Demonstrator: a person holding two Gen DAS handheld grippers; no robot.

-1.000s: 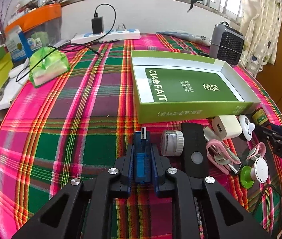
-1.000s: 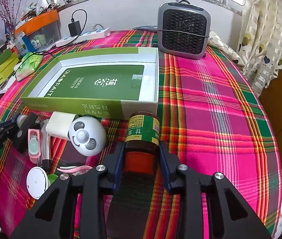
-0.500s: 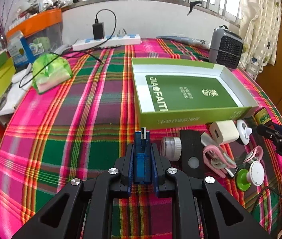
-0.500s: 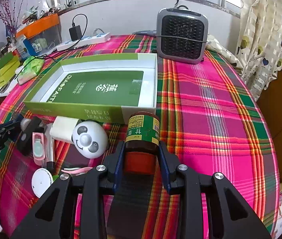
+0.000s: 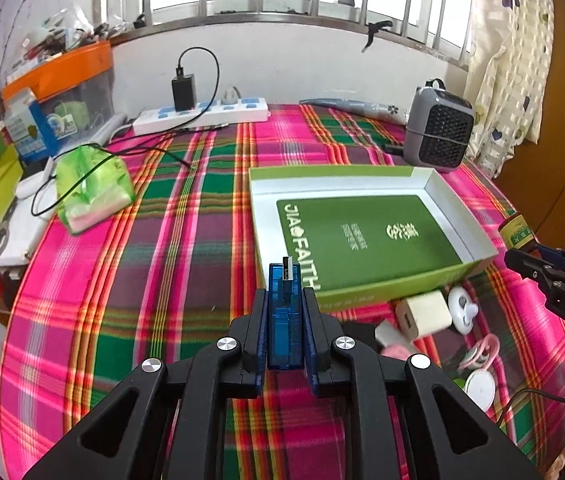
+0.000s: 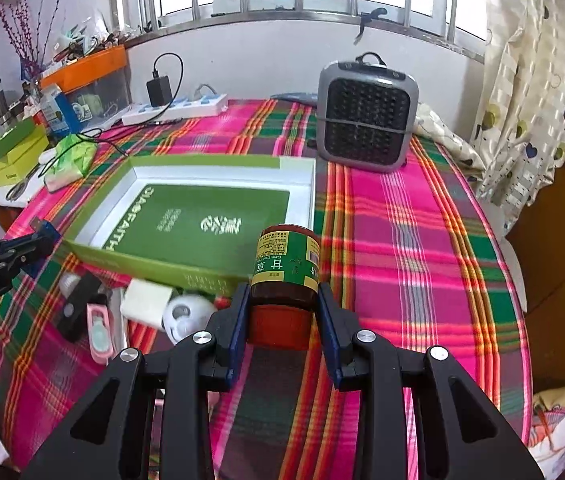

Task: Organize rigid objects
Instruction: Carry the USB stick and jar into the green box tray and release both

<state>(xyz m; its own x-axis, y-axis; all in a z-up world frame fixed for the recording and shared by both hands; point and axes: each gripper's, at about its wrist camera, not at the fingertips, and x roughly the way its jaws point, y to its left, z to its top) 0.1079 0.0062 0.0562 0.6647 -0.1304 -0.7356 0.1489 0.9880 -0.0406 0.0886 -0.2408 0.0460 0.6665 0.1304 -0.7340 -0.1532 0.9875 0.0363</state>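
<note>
My left gripper (image 5: 284, 300) is shut on a blue USB adapter (image 5: 284, 316) with its metal plug pointing forward, held above the cloth near the front left corner of the green box (image 5: 366, 292). My right gripper (image 6: 284, 300) is shut on a brown jar with a green label (image 6: 287, 268), raised above the box's front right corner (image 6: 218, 276). The box is open and holds nothing. The jar also shows at the right edge of the left wrist view (image 5: 516, 232).
Loose items lie in front of the box: a white charger cube (image 6: 146, 304), a panda-faced item (image 6: 186, 316), a pink item (image 6: 100, 332), a black block (image 6: 76, 308), a white disc (image 5: 480, 390). A grey heater (image 6: 366, 116) stands behind the box. A power strip (image 5: 202, 114) and a green pouch (image 5: 90, 188) are far left.
Both grippers have risen from the table with their objects and the view now looks down into the box from higher up.
</note>
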